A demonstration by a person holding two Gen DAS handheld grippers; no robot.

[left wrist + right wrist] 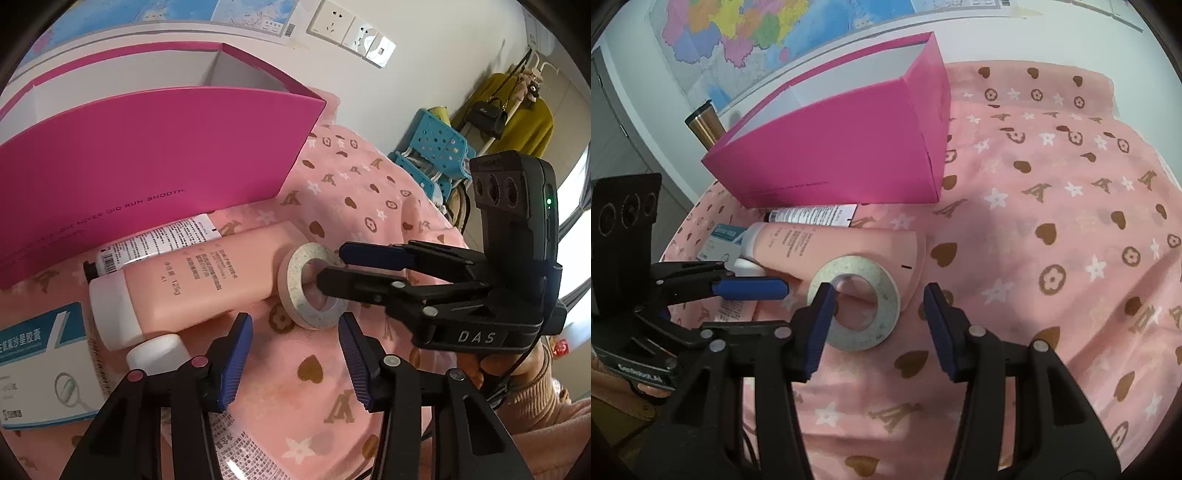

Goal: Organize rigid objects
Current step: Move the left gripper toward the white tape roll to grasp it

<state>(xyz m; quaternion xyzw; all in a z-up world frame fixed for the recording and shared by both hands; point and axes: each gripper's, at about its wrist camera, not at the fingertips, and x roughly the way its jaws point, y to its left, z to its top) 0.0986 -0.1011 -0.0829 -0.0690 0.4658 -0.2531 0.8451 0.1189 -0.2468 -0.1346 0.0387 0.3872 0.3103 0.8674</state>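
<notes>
Here we hold the right tongs [877, 325] apart astride the tape roll's [854, 302] rim, without pinching it. Our left tongs [295, 360] stand apart, empty, beside the pink tube [192, 284].

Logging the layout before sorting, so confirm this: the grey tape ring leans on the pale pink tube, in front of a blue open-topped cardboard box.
Not quite. The open-topped cardboard box is magenta pink, not blue, as the right wrist view shows. The grey tape ring does lean on the pale pink tube in front of it.
</notes>
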